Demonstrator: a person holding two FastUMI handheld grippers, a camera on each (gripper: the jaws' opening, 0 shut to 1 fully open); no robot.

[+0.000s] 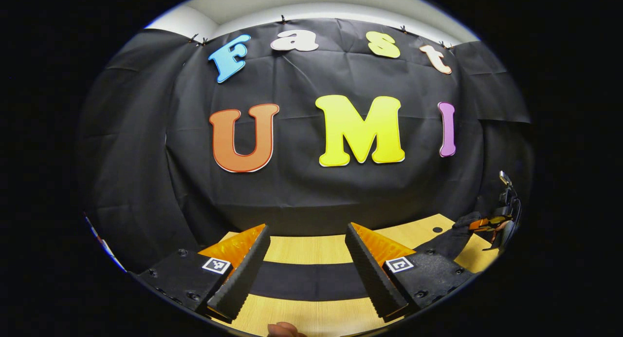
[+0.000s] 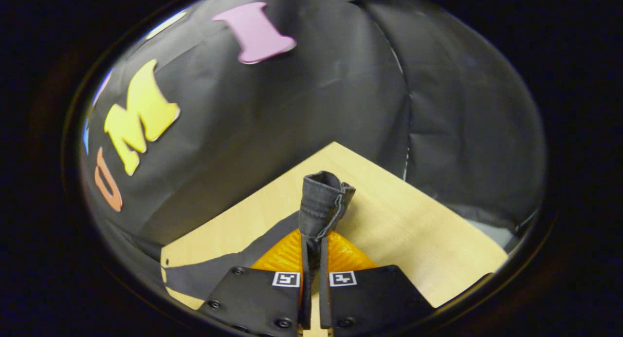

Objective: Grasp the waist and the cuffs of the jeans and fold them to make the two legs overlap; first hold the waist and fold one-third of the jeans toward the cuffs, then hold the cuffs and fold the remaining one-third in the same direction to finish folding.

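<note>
Left gripper (image 1: 307,265) fingers spread wide above jeans (image 1: 306,281), right gripper (image 2: 314,259) fingers pinching jeans cuff (image 2: 321,203)

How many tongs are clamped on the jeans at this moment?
1. The right tongs are shut on a bunched end of the jeans, lifted above the table. The left tongs hang open above a flat stretch of the jeans, gripping nothing.

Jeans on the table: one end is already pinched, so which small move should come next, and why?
Probably lower the left gripper and close it on the jeans. Its jaws stand open above the dark cloth lying flat on the table, while the right gripper already pinches one end.
</note>
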